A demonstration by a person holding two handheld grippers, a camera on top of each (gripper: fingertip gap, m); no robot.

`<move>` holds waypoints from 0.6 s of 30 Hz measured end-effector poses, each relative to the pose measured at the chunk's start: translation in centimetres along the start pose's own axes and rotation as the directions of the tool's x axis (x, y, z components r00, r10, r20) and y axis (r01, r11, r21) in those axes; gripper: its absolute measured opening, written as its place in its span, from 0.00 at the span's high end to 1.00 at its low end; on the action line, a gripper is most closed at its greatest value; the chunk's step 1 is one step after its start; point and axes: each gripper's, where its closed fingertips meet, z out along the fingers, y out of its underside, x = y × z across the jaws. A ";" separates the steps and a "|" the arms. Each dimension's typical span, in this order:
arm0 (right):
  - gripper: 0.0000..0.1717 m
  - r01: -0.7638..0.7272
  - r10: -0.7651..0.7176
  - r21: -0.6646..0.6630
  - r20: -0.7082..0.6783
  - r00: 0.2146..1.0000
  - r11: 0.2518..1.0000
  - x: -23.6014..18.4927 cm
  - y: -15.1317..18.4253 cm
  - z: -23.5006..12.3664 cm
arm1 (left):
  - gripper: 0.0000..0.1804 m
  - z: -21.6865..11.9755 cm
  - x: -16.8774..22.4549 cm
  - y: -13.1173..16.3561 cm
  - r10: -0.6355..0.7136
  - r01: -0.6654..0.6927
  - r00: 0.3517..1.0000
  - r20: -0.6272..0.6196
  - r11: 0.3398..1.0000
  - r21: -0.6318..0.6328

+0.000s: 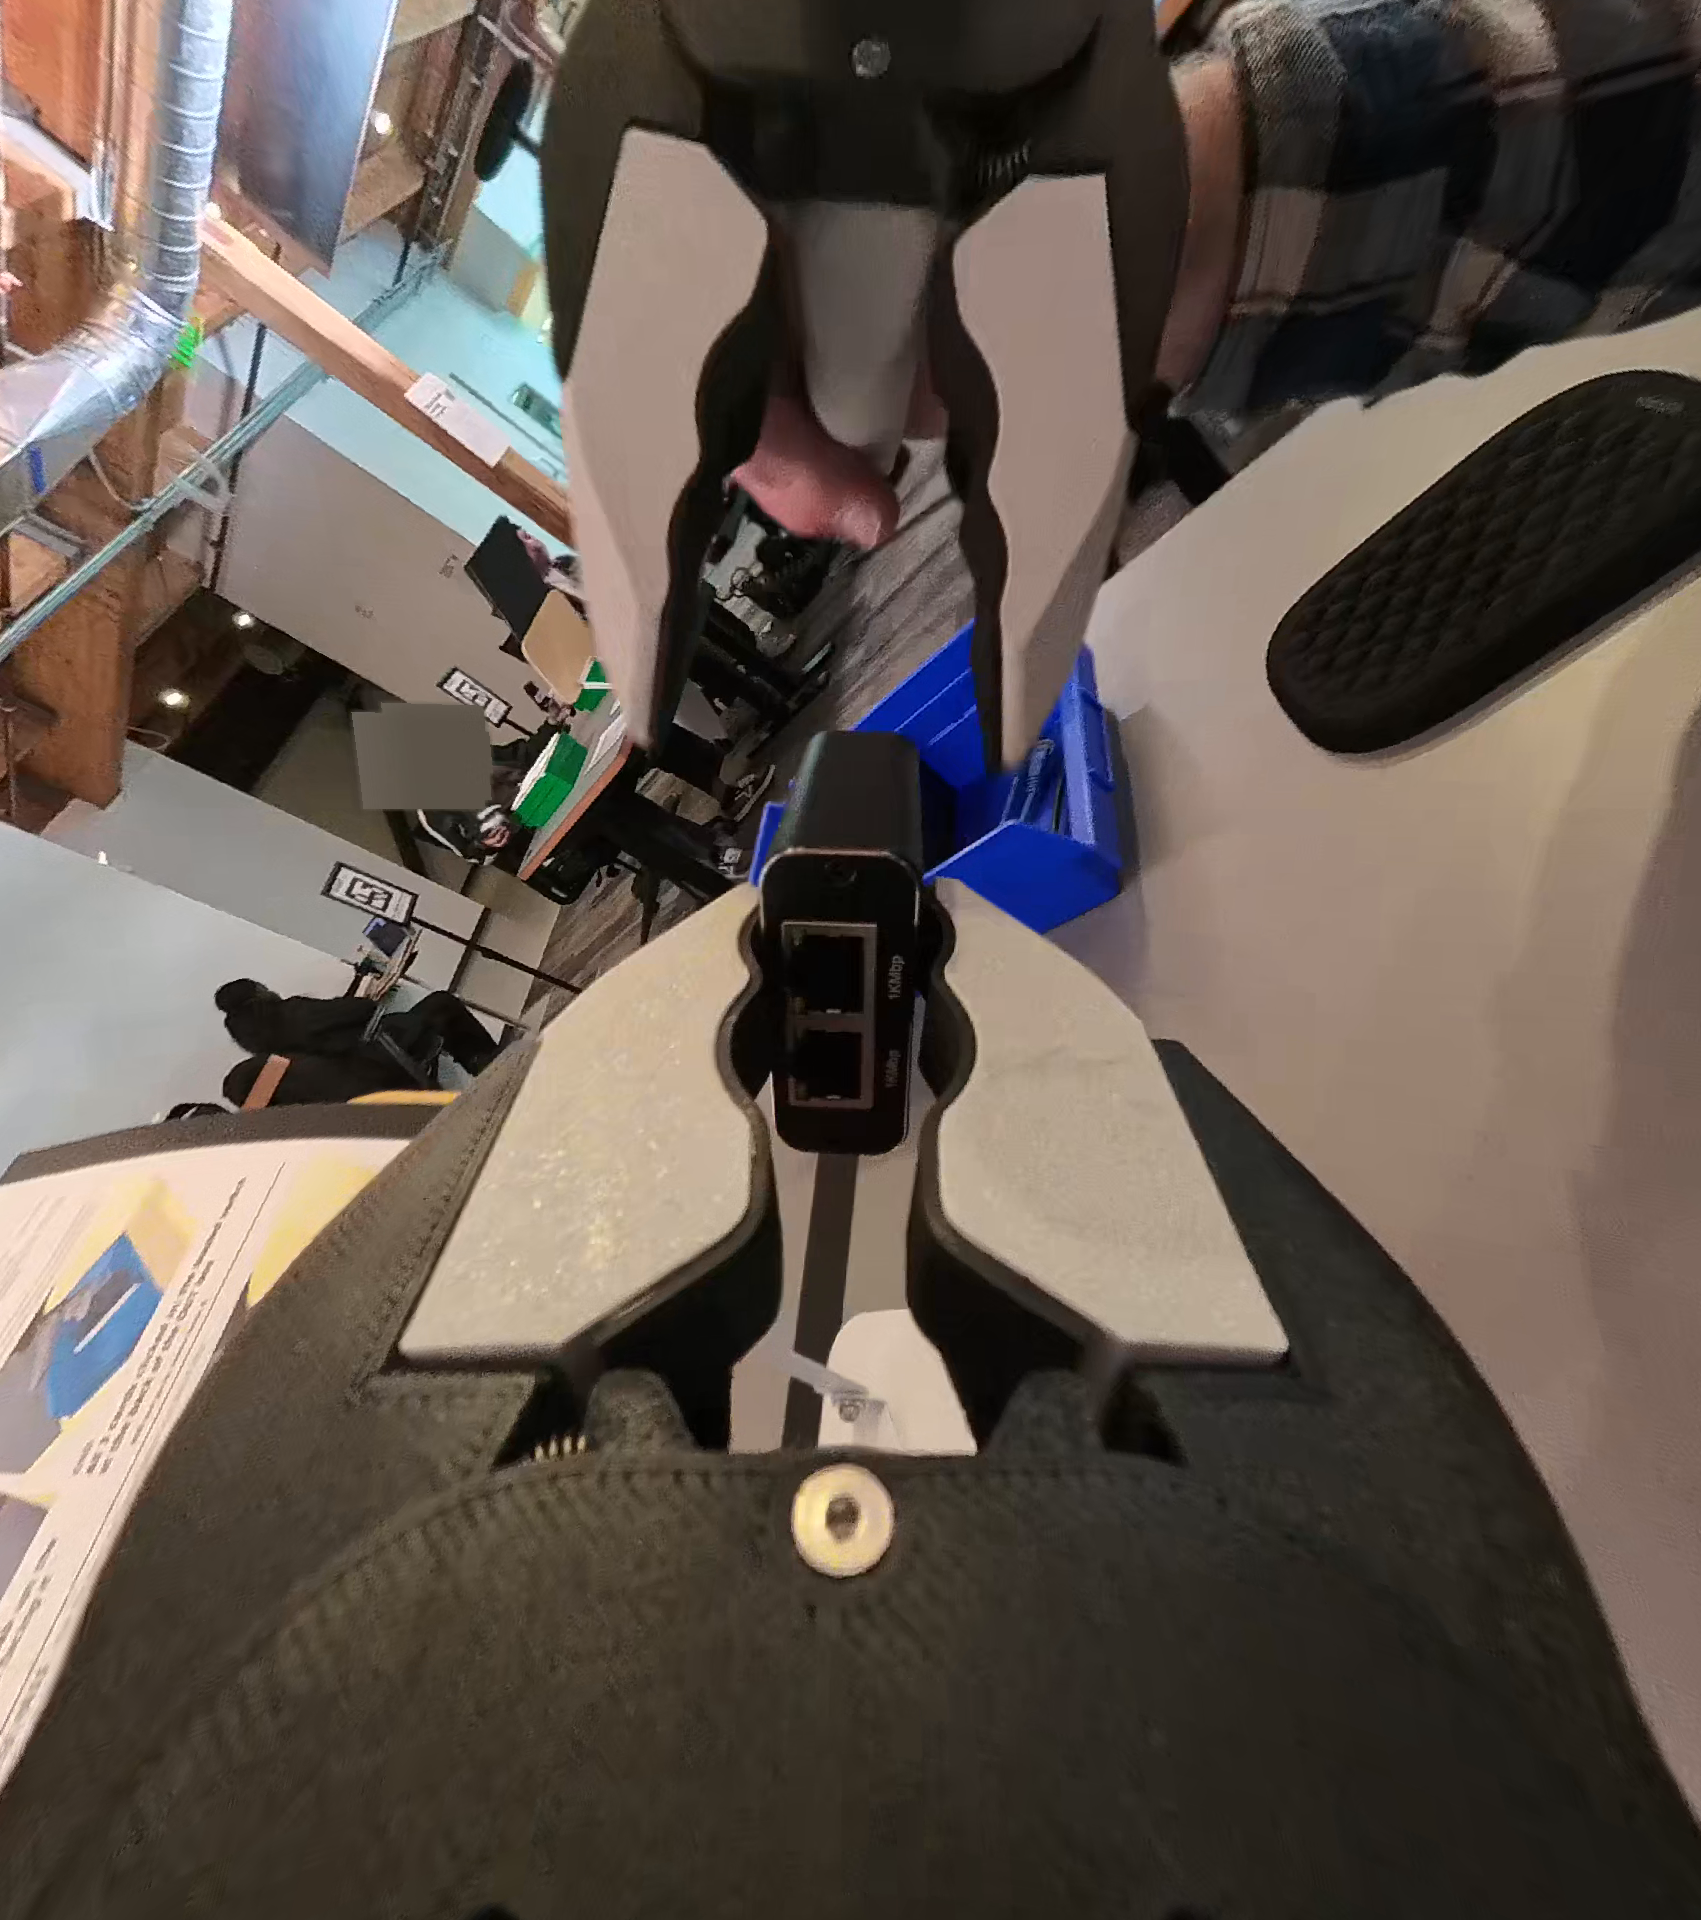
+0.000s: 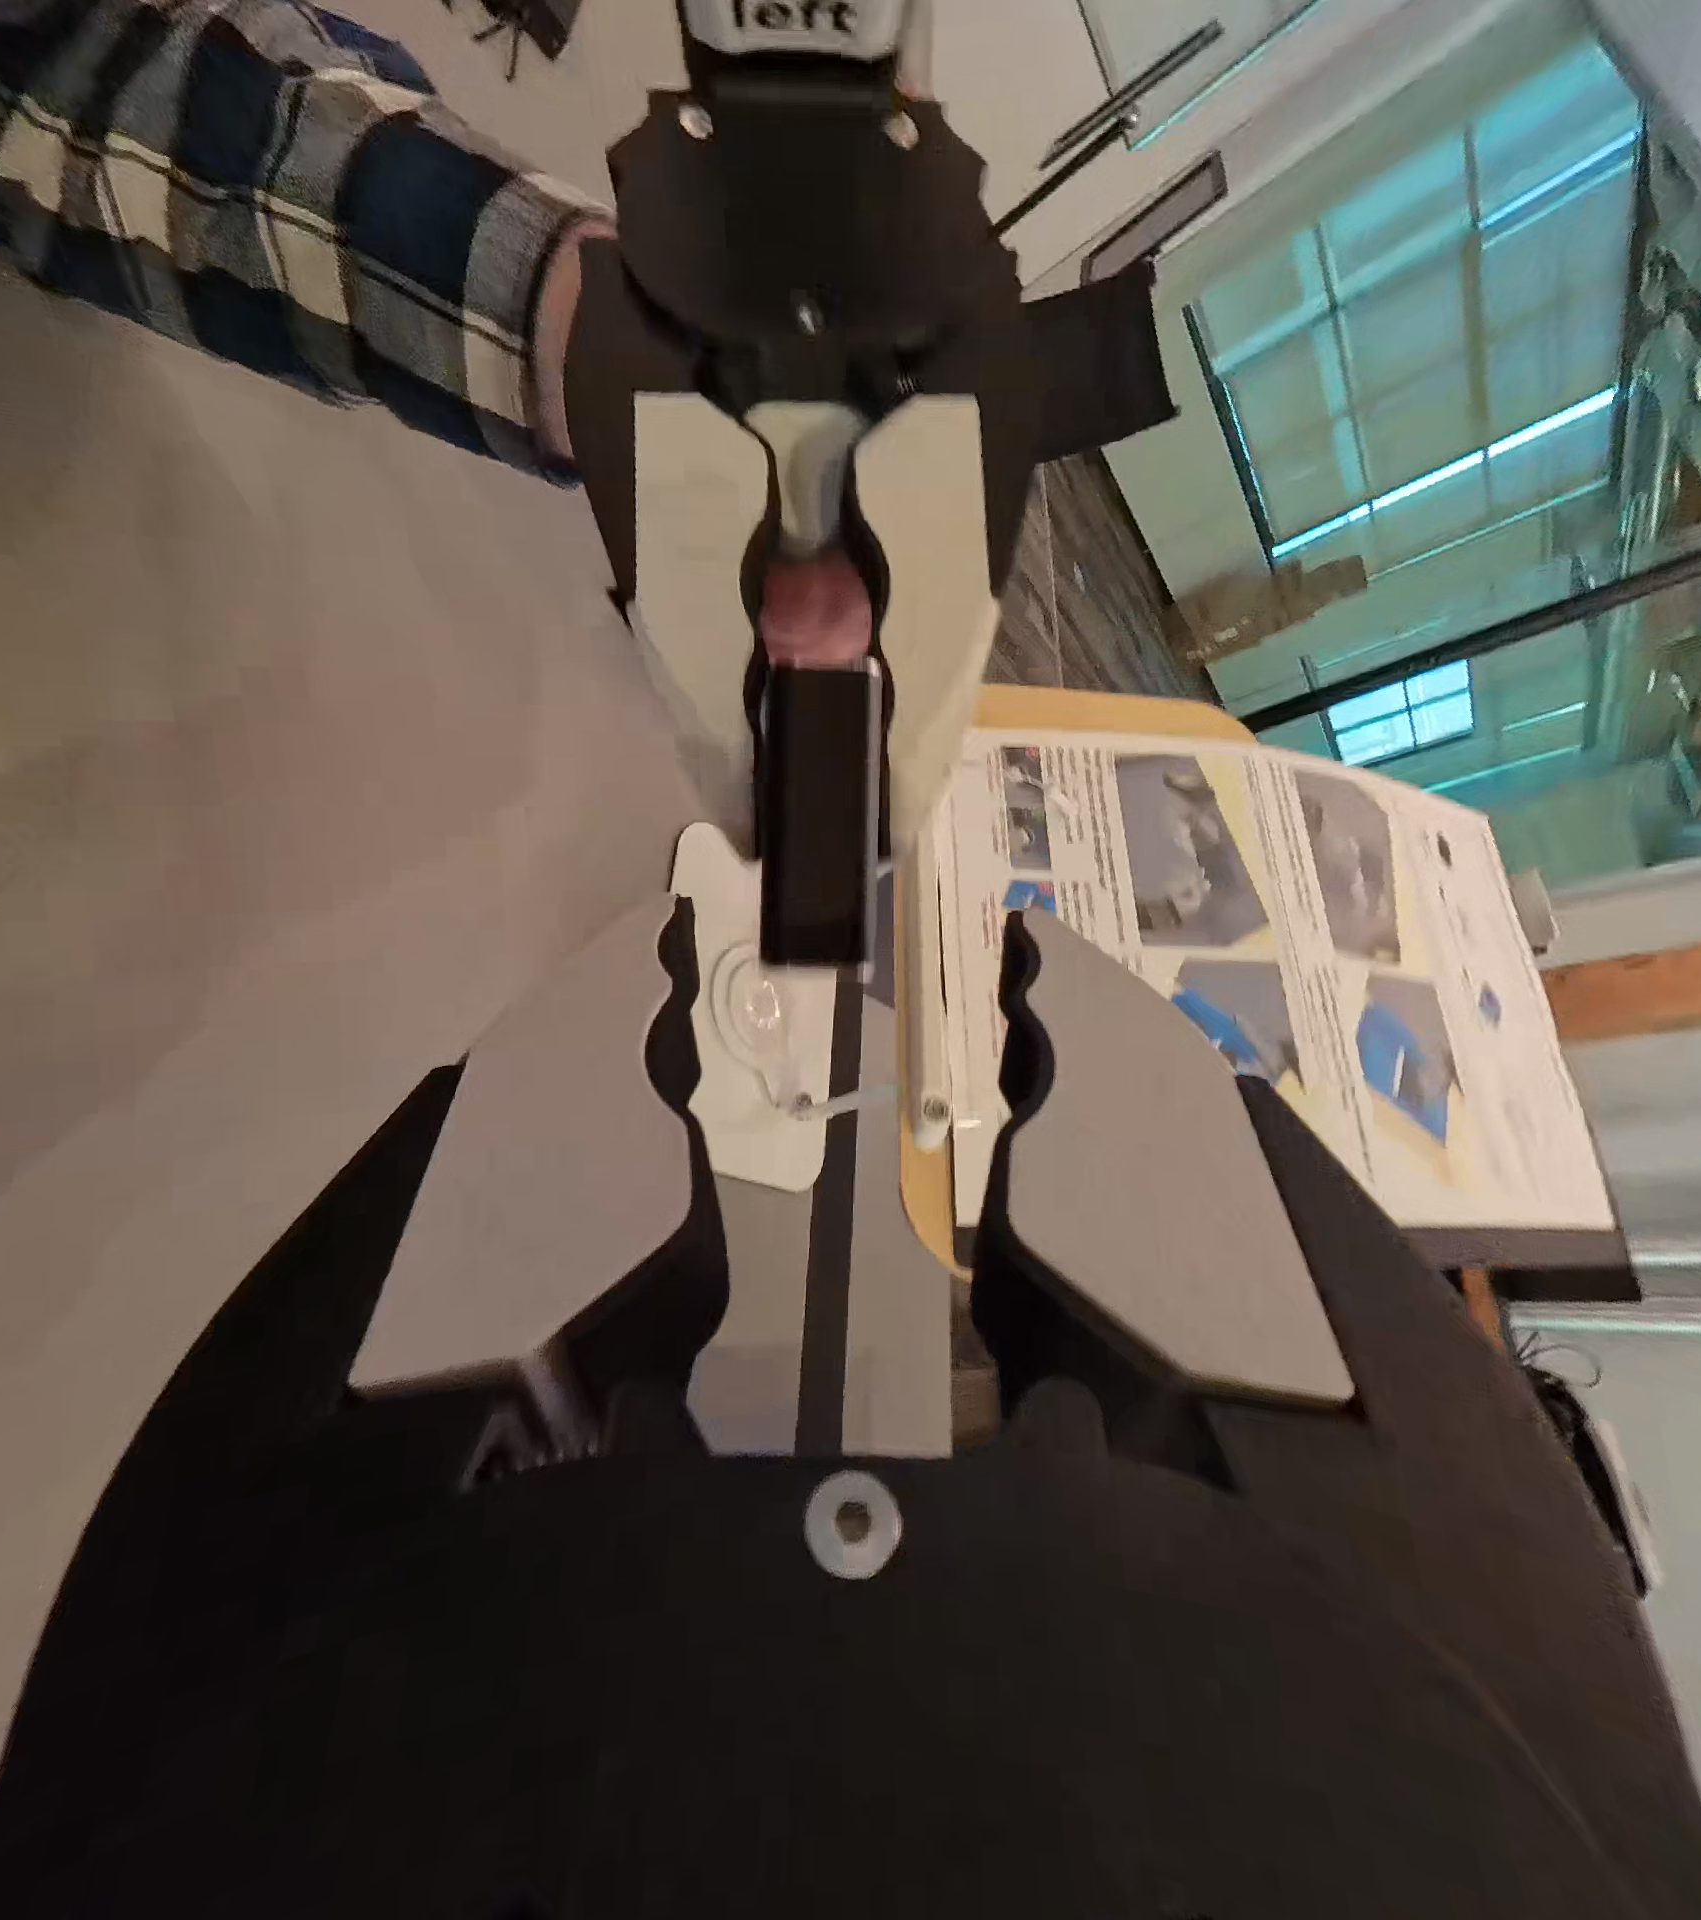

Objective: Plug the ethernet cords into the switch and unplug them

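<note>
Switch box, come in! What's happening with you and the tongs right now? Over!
Left tongs clamped on small black rectangular switch box. Both ports empty. Right tongs open, holding nothing. No cord in sight. Nothing in the way.

The tabletop is a plain pale grey surface, crossed by a dark stripe. On it lies a black textured oval pad, well apart from a blue bin near the far edge. A printed sheet with photos rests on a tan board at one side. Beside the stripe lie a white card with a clear round piece on it and a thin white stick.
</note>
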 end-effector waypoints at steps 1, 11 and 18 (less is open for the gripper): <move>0.67 0.020 -0.020 -0.009 0.007 1.000 1.000 -0.3 -0.5 0.6 | 0.87 0.0 0.3 -0.3 0.007 -0.007 1.000 -0.008 1.000 0.004; 0.84 0.069 -0.064 -0.086 0.060 0.996 0.994 -1.5 -1.1 1.7 | 0.86 -0.7 0.4 -0.9 0.020 -0.019 1.000 -0.010 0.999 0.027; 0.86 0.028 -0.024 -0.054 0.070 0.997 0.998 -0.7 -1.4 0.9 | 0.84 -1.0 -0.5 -1.6 0.001 0.000 1.000 -0.007 0.995 0.098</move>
